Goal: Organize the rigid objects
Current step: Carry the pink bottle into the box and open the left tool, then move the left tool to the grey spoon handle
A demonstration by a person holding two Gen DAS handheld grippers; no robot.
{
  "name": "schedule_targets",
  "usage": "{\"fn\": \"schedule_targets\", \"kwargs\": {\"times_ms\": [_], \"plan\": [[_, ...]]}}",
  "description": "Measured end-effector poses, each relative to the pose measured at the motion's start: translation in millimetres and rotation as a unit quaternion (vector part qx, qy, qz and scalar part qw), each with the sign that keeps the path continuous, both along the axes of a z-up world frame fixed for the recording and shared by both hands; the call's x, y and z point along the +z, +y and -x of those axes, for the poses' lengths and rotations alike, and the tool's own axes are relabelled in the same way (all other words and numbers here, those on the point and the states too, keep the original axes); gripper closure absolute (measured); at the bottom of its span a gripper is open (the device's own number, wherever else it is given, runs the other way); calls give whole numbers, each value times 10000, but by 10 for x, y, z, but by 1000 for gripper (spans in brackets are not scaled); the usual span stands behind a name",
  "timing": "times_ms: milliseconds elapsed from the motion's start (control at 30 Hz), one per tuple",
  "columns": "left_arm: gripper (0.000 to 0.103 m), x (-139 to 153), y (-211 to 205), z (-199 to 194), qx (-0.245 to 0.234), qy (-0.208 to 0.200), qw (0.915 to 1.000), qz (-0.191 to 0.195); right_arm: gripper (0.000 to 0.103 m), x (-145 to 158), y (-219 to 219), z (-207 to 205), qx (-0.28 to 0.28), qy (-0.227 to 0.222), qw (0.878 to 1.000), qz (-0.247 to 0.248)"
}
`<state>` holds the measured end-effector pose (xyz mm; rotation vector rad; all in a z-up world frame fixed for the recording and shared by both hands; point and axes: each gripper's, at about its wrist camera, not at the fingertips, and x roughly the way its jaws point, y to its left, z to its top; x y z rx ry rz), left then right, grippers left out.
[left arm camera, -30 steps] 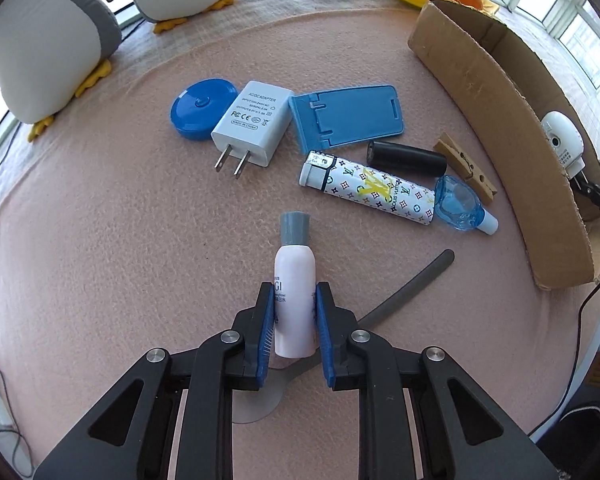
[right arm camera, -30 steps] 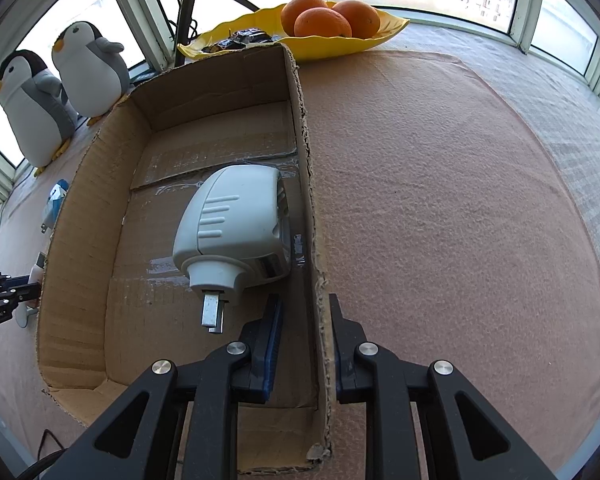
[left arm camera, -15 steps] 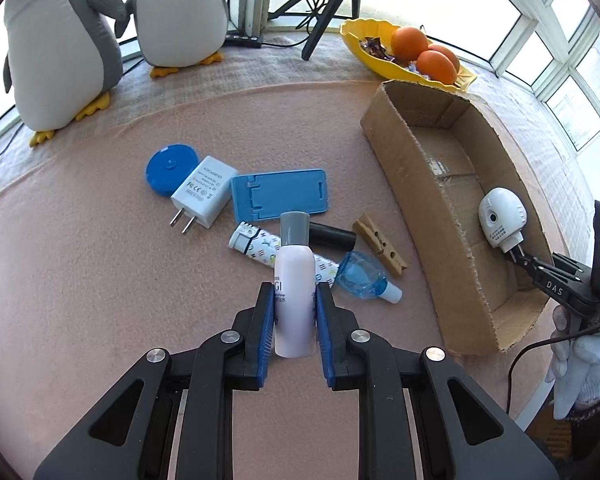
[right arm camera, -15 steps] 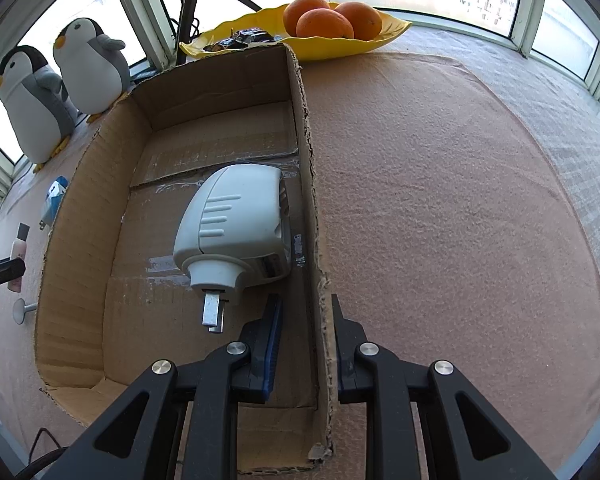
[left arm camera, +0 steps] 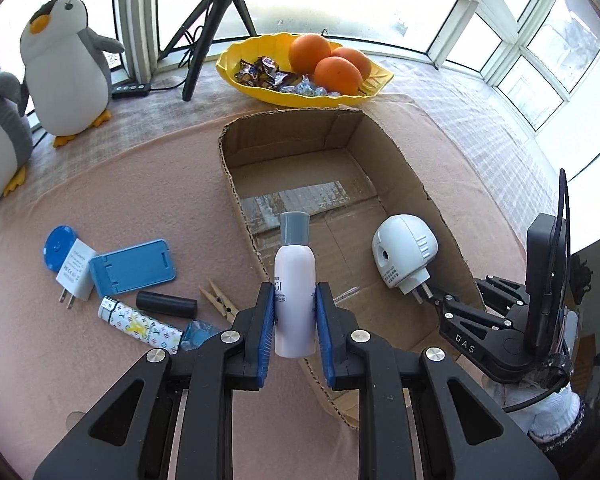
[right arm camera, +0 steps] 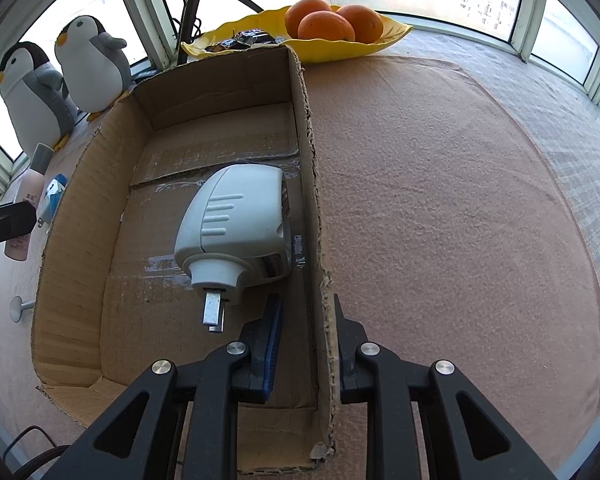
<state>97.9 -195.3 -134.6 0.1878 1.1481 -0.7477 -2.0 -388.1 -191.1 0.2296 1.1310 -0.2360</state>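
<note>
My left gripper is clamped on a small white plastic bottle with a grey cap; both blue pads press on its lower sides and the bottle stands upright between them. In the left wrist view the bottle appears over the left wall of the open brown cardboard box, so it is at the box edge; I cannot tell if it is already inside.

My right gripper is closed on the right wall of the same box, one finger inside and one outside. Just beside the inner finger, on the box floor, lies a white rounded plastic plug-in device with a metal prong.

On the pink cloth left of the box lie a blue flat phone stand, a white wall charger, a round blue lid, a black cylinder, a wooden clothespin and a patterned white lighter. Behind the box stands a yellow dish with oranges.
</note>
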Motion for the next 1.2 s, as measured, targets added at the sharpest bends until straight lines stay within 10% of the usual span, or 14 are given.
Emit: {"fn": "schedule_targets", "kwargs": {"times_ms": [533, 633, 800, 1200], "plan": [[83, -131, -454, 156, -397, -14, 9989, -259, 83, 2, 5, -12, 25, 17, 10000, 22], [49, -96, -454, 161, -392, -83, 9989, -249, 83, 3, 4, -11, 26, 12, 10000, 19], [44, 13, -400, 207, -519, -339, 9978, -246, 83, -3, 4, -12, 28, 13, 10000, 21], [44, 174, 932, 111, -905, -1063, 9807, -1366, 83, 1, 3, -10, 10, 0, 10000, 38]]}}
